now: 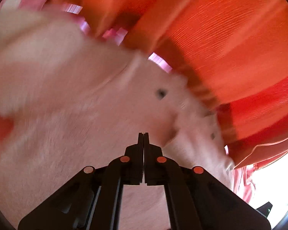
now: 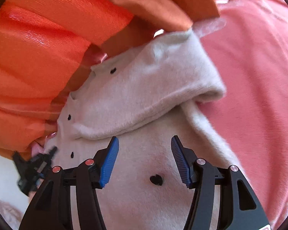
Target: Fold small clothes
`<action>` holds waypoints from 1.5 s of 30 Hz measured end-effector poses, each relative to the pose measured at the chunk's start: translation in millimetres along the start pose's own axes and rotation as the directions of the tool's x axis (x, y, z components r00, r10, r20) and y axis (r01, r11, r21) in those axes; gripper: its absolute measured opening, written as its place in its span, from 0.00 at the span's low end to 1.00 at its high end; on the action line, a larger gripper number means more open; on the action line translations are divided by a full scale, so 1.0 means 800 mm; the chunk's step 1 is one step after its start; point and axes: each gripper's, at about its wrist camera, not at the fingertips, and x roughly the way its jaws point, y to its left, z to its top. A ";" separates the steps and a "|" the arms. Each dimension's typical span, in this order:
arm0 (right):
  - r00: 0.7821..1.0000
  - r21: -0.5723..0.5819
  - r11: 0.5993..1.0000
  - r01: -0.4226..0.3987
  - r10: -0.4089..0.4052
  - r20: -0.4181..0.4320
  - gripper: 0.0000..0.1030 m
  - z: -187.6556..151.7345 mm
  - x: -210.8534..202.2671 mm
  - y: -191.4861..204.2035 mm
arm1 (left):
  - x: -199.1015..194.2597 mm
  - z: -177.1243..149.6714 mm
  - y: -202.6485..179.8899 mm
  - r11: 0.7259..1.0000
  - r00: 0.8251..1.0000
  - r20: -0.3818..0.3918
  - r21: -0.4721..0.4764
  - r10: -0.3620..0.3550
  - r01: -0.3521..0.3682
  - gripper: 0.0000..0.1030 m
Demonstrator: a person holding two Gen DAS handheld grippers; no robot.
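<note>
Looking along our right gripper [image 2: 145, 143], we see its blue-padded jaws spread wide with nothing between them, poised just over a white fuzzy garment [image 2: 144, 99] dotted with small black hearts [image 2: 156, 179]. The garment's long axis runs from the near edge under our tongs up toward the far side, where a sleeve-like flap [image 2: 153, 103] is folded across it, lying crosswise from lower left to upper right. It rests on a pink cloth [image 2: 259, 95] that spreads away to the right, and an orange fabric [image 2: 38, 57] bunches against its left edge, touching it. Our left gripper [image 1: 143, 140] has its black jaws pressed together; they sit against the same white garment [image 1: 76, 105], but the view is motion-blurred and we cannot tell whether any cloth is pinched between the tips. There the garment runs from the lower left toward the right, bordered along its far side by the orange fabric [image 1: 220, 38].
</note>
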 end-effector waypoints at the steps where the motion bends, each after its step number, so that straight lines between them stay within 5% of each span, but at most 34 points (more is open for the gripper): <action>1: 1.000 0.025 1.000 -0.002 0.002 -0.004 0.55 0.002 0.004 -0.005 | 0.002 -0.007 0.001 1.000 1.000 0.000 -0.006 -0.009 0.009 0.00; 4: 0.999 0.131 0.990 -0.043 0.041 0.013 0.55 0.004 0.001 -0.020 | 0.009 -0.023 -0.021 0.995 0.995 -0.016 0.010 -0.098 0.098 0.08; 7: 0.999 0.118 0.992 -0.046 0.043 0.023 0.55 0.003 -0.002 -0.015 | 0.024 -0.028 -0.058 0.995 0.995 -0.039 0.033 -0.093 0.094 0.64; 8: 0.999 0.109 0.993 -0.037 0.034 0.027 0.55 0.003 -0.003 -0.013 | 0.032 -0.028 -0.067 0.996 0.996 -0.035 0.039 -0.082 0.083 0.68; 10: 0.999 0.092 0.996 -0.019 0.016 0.039 0.55 0.005 -0.004 -0.010 | 0.059 -0.027 -0.081 0.997 0.997 -0.048 0.038 -0.068 0.070 0.65; 12: 0.999 0.100 0.995 -0.017 0.013 0.041 0.55 0.010 -0.003 -0.012 | 0.087 -0.027 -0.078 0.993 0.988 -0.106 -0.034 -0.113 0.110 0.42; 13: 0.999 0.110 0.994 -0.017 0.013 0.040 0.55 0.012 -0.001 -0.016 | 0.097 -0.027 -0.075 0.990 0.983 -0.129 -0.069 -0.134 0.125 0.13; 14: 0.999 0.117 0.993 -0.016 0.011 0.038 0.55 0.015 0.000 -0.020 | 0.099 -0.027 -0.070 0.985 0.978 -0.138 -0.097 -0.154 0.141 0.08; 17: 0.999 0.131 0.991 -0.008 0.003 0.036 0.55 0.019 0.002 -0.031 | 0.070 -0.016 -0.066 0.972 0.975 -0.030 -0.099 -0.219 0.215 0.07; 22: 0.999 0.109 0.994 -0.015 0.011 0.031 0.55 0.016 0.001 -0.035 | 0.000 -0.002 -0.035 0.982 0.977 0.095 -0.015 -0.188 0.191 0.07; 30: 0.994 0.072 0.996 -0.057 0.049 0.100 0.56 0.025 0.020 -0.016 | 0.028 -0.023 0.015 0.995 0.997 0.030 -0.063 -0.078 0.080 0.07; 31: 0.992 0.069 0.996 -0.053 0.045 0.120 0.49 0.028 0.021 -0.018 | 0.030 -0.024 0.015 0.996 0.997 0.034 -0.056 -0.068 0.070 0.07; 32: 0.988 0.065 0.997 -0.038 0.028 0.152 0.23 0.032 0.019 -0.020 | 0.020 -0.025 0.021 0.996 0.997 0.037 -0.051 -0.065 0.067 0.08; 33: 0.986 0.064 0.998 -0.024 0.013 0.166 0.09 0.034 0.015 -0.021 | 0.020 -0.026 0.020 0.997 0.997 0.040 -0.049 -0.062 0.064 0.08; 37: 0.963 -0.040 0.998 -0.038 0.048 0.265 0.07 0.040 -0.018 -0.008 | 0.021 -0.026 0.014 0.999 0.998 0.043 -0.012 -0.040 0.041 0.08; 40: 0.987 0.008 0.996 0.089 -0.089 0.135 0.06 0.042 0.028 -0.030 | 0.023 -0.028 0.015 0.999 0.998 0.047 -0.020 -0.042 0.042 0.08; 42: 0.988 0.083 0.996 0.025 -0.037 0.149 0.04 0.039 0.029 -0.046 | 0.022 -0.030 0.017 0.999 0.998 0.052 -0.021 -0.048 0.049 0.08; 45: 0.977 0.014 0.998 0.065 -0.066 0.204 0.06 0.039 0.005 -0.014 | 0.020 -0.031 0.018 0.999 0.998 0.046 -0.013 -0.048 0.048 0.08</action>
